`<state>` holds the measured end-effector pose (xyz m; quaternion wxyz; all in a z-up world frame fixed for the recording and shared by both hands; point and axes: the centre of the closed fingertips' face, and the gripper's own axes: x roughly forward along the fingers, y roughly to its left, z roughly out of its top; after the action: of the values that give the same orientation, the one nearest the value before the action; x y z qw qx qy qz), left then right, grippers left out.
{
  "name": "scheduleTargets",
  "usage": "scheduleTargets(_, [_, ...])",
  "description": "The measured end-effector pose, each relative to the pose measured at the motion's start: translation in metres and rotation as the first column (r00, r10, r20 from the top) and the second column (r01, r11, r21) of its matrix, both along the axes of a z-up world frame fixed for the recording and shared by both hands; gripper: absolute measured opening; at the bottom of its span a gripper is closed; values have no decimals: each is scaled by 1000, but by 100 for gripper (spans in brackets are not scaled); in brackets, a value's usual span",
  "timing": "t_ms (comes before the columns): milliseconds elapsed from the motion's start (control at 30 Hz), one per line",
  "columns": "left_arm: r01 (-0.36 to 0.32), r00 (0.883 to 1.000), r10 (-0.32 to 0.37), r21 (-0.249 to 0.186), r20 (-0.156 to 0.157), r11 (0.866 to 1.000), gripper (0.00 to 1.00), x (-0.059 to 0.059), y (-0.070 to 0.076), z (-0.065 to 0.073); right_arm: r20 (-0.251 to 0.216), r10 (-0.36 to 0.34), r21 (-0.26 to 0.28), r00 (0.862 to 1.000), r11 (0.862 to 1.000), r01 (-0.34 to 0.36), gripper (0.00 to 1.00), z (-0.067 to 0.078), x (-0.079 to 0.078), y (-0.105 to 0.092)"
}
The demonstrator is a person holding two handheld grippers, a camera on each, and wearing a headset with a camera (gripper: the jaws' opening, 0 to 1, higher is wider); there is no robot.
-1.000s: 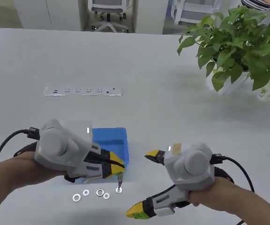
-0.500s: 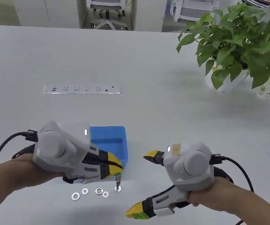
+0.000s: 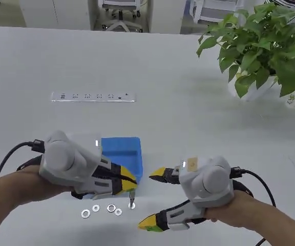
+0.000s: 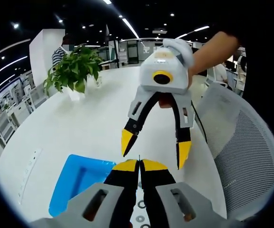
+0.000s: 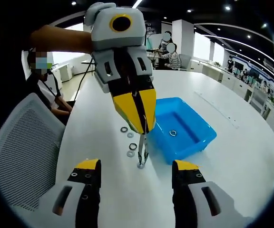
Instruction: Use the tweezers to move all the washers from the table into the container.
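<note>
My left gripper is shut on thin metal tweezers that point down at the table. In the right gripper view the tweezers have their tips at the nearest washer. Several small silver washers lie in a row on the white table, just in front of the blue container. One washer lies inside the container. My right gripper is open, to the right of the washers, with nothing between its jaws. It faces my left gripper in the left gripper view.
A white power strip lies further back on the table. A potted green plant stands at the back right. Office chairs stand beyond the far edge. A mesh chair is beside the table.
The head view has shifted a little. My right gripper has edged slightly left, towards the washers. The tweezers stay at the rightmost washer.
</note>
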<state>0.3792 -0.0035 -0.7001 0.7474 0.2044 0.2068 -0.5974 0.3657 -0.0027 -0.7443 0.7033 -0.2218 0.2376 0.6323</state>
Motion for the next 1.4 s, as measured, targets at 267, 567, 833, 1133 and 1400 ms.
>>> scheduleTargets(267, [-2,1000,2,8,-5,1000,5,-1,4,-1,62,101,-29,993,995,-100,35,-7,4,11])
scheduleTargets(567, [1,1000,-1,10,-10,1000,5,-2,2,-1,66,166,-44,984,986,-163,22,-12,9,22])
scheduleTargets(833, [0,1000,0,14,-14,1000,5,-1,3,-1,75,230,-92,970,970,-223,16,-23,11,29])
scheduleTargets(1133, [-6,1000,6,13,-13,1000,5,2,4,-1,86,267,-115,960,960,-256,12,-27,11,30])
scheduleTargets(1400, [-5,1000,5,6,-22,1000,5,0,2,-1,76,274,-108,959,958,-265,10,-28,10,29])
